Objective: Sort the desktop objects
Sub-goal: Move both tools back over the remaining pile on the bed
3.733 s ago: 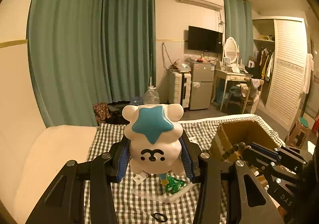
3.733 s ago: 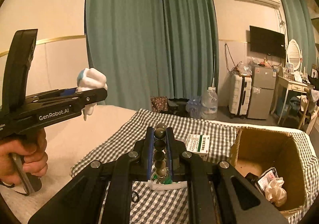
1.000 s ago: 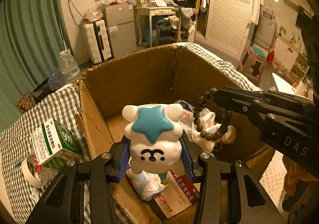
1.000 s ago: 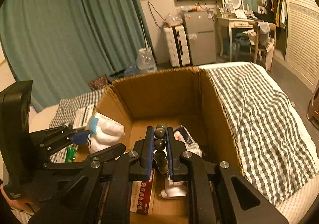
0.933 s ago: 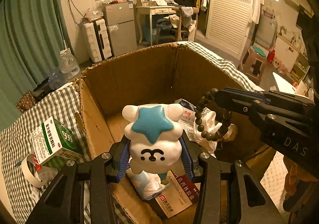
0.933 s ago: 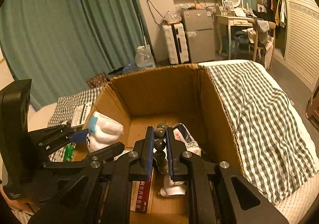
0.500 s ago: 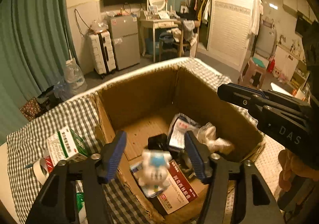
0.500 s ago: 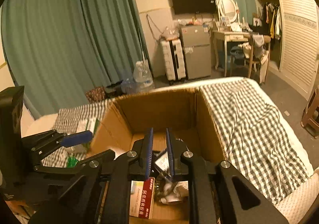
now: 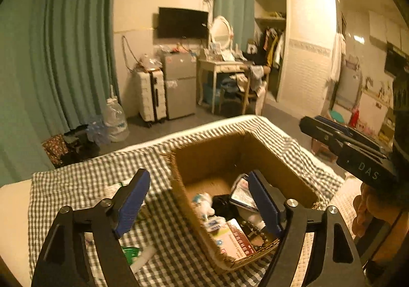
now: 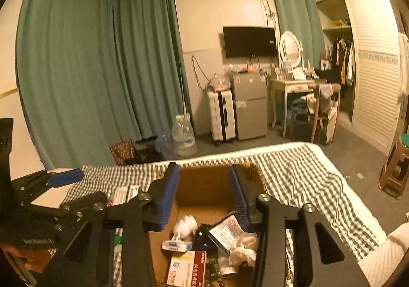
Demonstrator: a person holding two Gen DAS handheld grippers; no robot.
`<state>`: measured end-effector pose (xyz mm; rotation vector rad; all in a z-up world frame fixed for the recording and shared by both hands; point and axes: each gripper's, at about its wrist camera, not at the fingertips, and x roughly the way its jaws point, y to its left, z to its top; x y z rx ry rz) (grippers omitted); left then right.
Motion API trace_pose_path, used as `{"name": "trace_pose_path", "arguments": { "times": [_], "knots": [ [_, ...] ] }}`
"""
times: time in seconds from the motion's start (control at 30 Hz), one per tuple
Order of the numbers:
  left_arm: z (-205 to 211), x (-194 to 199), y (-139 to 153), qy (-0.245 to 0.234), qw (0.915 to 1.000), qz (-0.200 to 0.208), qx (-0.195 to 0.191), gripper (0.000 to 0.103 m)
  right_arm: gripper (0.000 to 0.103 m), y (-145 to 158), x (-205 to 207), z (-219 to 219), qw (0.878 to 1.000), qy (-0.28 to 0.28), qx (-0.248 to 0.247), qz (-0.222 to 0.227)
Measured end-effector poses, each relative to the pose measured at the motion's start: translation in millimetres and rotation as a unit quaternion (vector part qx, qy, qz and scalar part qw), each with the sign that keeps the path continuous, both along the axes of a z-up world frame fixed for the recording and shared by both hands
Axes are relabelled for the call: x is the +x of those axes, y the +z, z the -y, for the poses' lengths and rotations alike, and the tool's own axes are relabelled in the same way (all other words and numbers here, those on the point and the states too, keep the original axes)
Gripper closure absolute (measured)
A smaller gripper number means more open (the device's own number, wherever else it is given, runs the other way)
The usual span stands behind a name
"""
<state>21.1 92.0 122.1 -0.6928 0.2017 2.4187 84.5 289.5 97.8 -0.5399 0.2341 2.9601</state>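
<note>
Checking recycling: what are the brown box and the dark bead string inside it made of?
Open brown box: looks like matte corrugated cardboard, judging by its frayed, fibrous rim. Dark bead string: glossy round beads catching highlights, possibly polished wood or stone; the frames cannot settle which.

The box (image 9: 230,156) was plain brown cardboard, matt, with rough, frayed edges along its rim. Under it lay a woven cloth (image 9: 84,179) in a dark and white check, soft and dull. The left gripper (image 9: 198,202) and the right gripper (image 10: 203,195) had matt black plastic frames with small shiny metal screw heads, and their fingers (image 9: 131,200) were faced with ribbed blue rubbery pads. Inside the box, the toy (image 9: 203,204) looked smooth and slightly glossy, like moulded plastic or vinyl. The medicine carton (image 10: 188,270) was printed paperboard with a faint sheen. The beads (image 9: 255,229) were dark, round and polished.
</note>
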Motion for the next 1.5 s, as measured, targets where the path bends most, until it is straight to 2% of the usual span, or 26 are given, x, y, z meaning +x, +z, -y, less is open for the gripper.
{"name": "trace_pose_path", "arguments": {
  "times": [0.07,0.13,0.23,0.37,0.5,0.73,0.93,1.07,1.37,1.5],
  "knots": [
    [14,4,7,0.013,0.9998,-0.009,0.008,0.011,0.050,8,4,6,1.000,0.002,0.005,-0.011],
    [28,7,15,0.027,0.9993,-0.022,0.015,0.009,0.045,14,8,14,1.000,0.005,0.009,-0.022],
    [51,12,24,0.047,0.9978,-0.040,0.022,0.000,0.037,23,15,28,0.999,0.008,0.012,-0.039],
    [75,21,36,0.074,0.9948,-0.065,0.023,0.000,0.014,32,23,42,0.998,0.011,0.008,-0.057],
    [97,28,42,0.102,0.9909,-0.085,0.021,0.000,0.000,37,27,55,0.998,0.016,-0.001,-0.064],
    [142,35,52,0.144,0.9838,-0.101,0.037,0.000,0.000,45,31,76,0.997,0.007,0.011,-0.071],
    [174,38,54,0.179,0.9776,-0.101,0.045,0.000,0.000,55,37,101,0.995,0.025,0.028,-0.087],
    [192,37,52,0.201,0.9730,-0.104,0.044,0.000,0.000,56,39,123,0.993,0.039,0.047,-0.096],
    [217,33,43,0.226,0.9673,-0.112,0.027,0.000,0.000,49,32,157,0.991,0.076,0.050,-0.094],
    [225,30,37,0.234,0.9656,-0.112,0.022,0.000,0.000,44,29,168,0.992,0.066,0.058,-0.090]
  ]
}}
